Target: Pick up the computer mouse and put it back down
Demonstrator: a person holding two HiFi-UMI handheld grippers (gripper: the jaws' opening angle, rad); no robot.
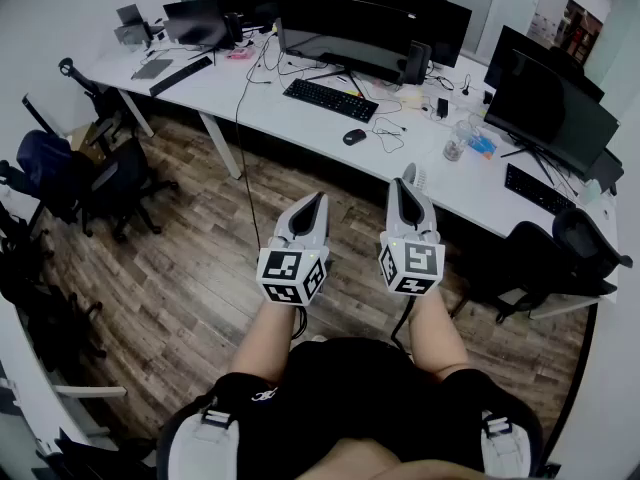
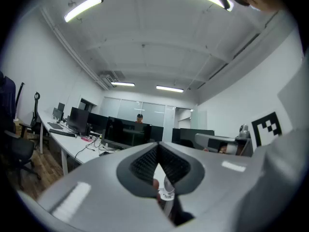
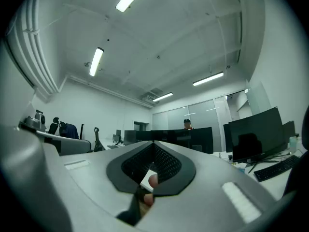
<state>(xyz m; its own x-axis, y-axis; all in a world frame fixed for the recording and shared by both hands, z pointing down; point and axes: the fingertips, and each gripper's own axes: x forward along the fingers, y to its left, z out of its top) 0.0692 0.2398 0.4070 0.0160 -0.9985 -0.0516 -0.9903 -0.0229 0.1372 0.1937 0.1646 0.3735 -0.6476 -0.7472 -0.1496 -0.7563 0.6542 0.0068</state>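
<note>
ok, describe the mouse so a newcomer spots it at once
Start at the long white desk and find the wide curved monitor near its middle. A black keyboard lies before it; the computer mouse sits just off its near right corner. It is the only small dark oval there.

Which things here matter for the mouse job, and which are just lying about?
Job: small black computer mouse on the white desk; left gripper; right gripper, both shut.
Lying about: black keyboard; wide black monitor; clear plastic bottle; black office chair.
</note>
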